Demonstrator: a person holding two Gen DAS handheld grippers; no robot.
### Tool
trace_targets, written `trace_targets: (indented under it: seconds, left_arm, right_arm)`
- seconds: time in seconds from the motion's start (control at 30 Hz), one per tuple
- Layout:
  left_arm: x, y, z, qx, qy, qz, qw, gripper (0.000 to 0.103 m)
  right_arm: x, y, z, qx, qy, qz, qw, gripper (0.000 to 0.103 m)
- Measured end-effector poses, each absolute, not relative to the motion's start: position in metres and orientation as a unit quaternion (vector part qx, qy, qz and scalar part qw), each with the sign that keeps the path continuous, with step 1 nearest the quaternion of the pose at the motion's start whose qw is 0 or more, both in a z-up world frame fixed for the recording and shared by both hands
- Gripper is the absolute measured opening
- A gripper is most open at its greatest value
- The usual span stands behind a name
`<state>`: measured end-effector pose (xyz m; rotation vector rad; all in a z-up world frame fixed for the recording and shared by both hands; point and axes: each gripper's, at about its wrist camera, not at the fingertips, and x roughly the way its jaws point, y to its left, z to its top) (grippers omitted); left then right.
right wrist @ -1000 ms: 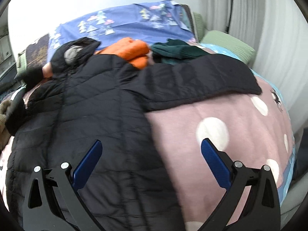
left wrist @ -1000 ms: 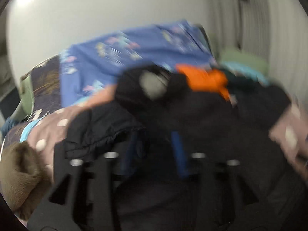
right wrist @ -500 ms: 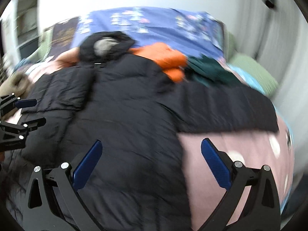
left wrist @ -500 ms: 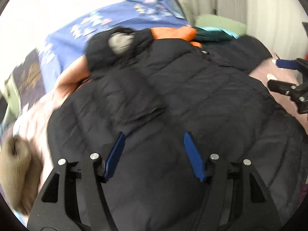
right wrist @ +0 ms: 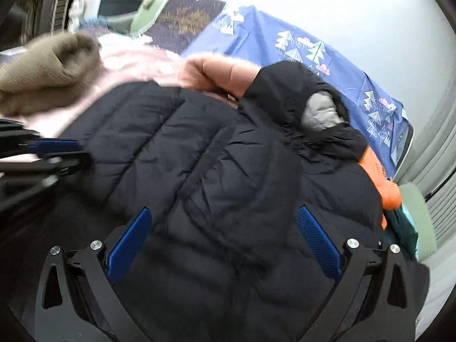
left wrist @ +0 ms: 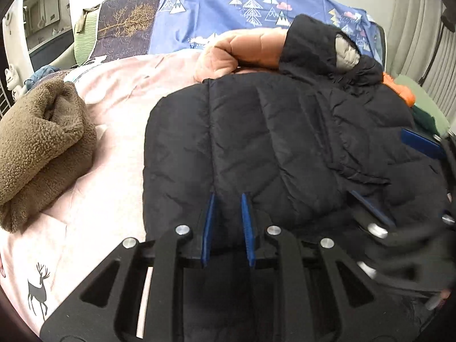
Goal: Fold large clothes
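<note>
A black quilted puffer jacket (left wrist: 270, 142) is spread over the middle of the bed (left wrist: 114, 131), on a pale pink cover. Its hood (left wrist: 322, 48), with a grey lining showing, is turned toward the head of the bed, where a blue tree-print sheet (left wrist: 228, 8) is draped. A brown fleece bundle (left wrist: 42, 148) is lying near the bed's left edge, well apart from the jacket, and a peach padded garment (left wrist: 242, 51) is tucked just beside the hood. An orange garment (right wrist: 379, 179) is seen past the jacket toward the right edge.

The left gripper (left wrist: 226, 199) is held over the jacket's lower panel. Its fingers have just been closing and are left only a narrow gap apart, with dark quilted cloth seen between and below them; whether the pads are pinching a fold cannot be told. The right gripper (right wrist: 225, 228) is held low over the jacket's body, its fingers spread wide and closed only slightly, with nothing gripped.

The jacket is judged to be light for its bulk, soft and springy, with a smooth shell that is likely to slip. A fold pressed into it is expected to puff back open, so trapped air would need to be flattened out. A firm hold is best taken at a stitched seam, the hem or a sleeve cuff, where the layers are thin enough to be pinched. The filled panels are likely to squeeze out of a shallow grip.
</note>
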<state>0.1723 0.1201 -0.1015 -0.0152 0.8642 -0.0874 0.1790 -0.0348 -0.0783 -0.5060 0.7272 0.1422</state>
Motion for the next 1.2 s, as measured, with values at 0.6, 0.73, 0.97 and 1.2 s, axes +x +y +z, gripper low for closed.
trace_targets:
  seconds: [0.6, 0.73, 0.97, 1.2]
  left_arm:
    - [0.175, 0.092, -0.103, 0.037, 0.406, -0.072, 0.91, 0.033]
    - [0.174, 0.091, -0.099, 0.03, 0.408, -0.067, 0.91, 0.036]
    - [0.169, 0.097, -0.083, 0.001, 0.39, -0.083, 0.917, 0.036]
    - [0.195, 0.073, -0.117, 0.043, 0.43, -0.053, 0.9, 0.036]
  right_arm:
    - [0.182, -0.311, -0.05, 0.203, 0.44, -0.018, 0.875, 0.092]
    - [0.223, -0.268, -0.069, 0.122, 0.466, 0.016, 0.876, 0.058]
    - [0.208, -0.285, -0.058, 0.137, 0.462, -0.04, 0.875, 0.006]
    - [0.193, -0.313, -0.066, 0.126, 0.494, -0.029, 0.86, 0.043]
